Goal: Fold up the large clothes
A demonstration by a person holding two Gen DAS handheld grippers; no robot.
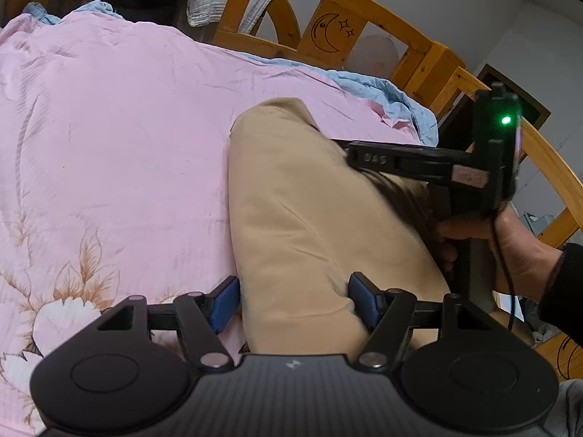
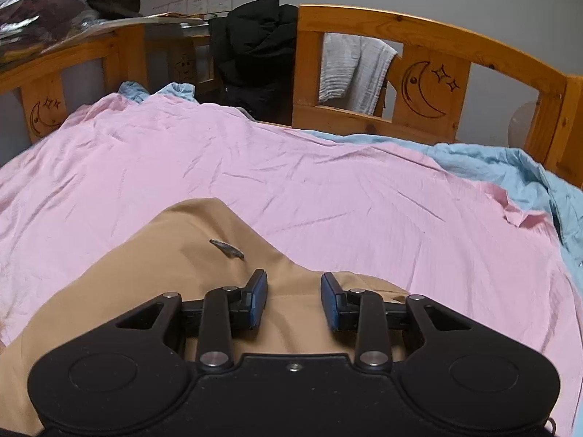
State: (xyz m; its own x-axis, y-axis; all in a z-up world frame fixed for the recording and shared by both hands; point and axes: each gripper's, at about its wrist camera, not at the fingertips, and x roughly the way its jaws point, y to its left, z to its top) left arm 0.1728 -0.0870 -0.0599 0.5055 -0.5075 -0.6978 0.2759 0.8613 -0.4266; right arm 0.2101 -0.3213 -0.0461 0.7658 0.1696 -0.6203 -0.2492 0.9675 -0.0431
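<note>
we've got the tan garment [image 1: 309, 225] running lengthwise straight through the left gripper [image 1: 293, 304], jaws spread around its near end, not pinching; right gripper [image 2: 293, 300] jaws part-spread, empty, above its far side.

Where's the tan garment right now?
The tan garment lies on the pink floral bedspread, right of centre in the left wrist view, between the open left gripper jaws.

— What covers the bed?
— A pink quilt [image 2: 328, 189] with a flower print near the left; a blue sheet [image 2: 528, 167] bunches along its far right edge.
— And behind?
— A wooden headboard [image 2: 430, 25] carved with a moon and stars, a white towel [image 2: 349, 73] draped over it, a black jacket [image 2: 255, 54] left of that.
</note>
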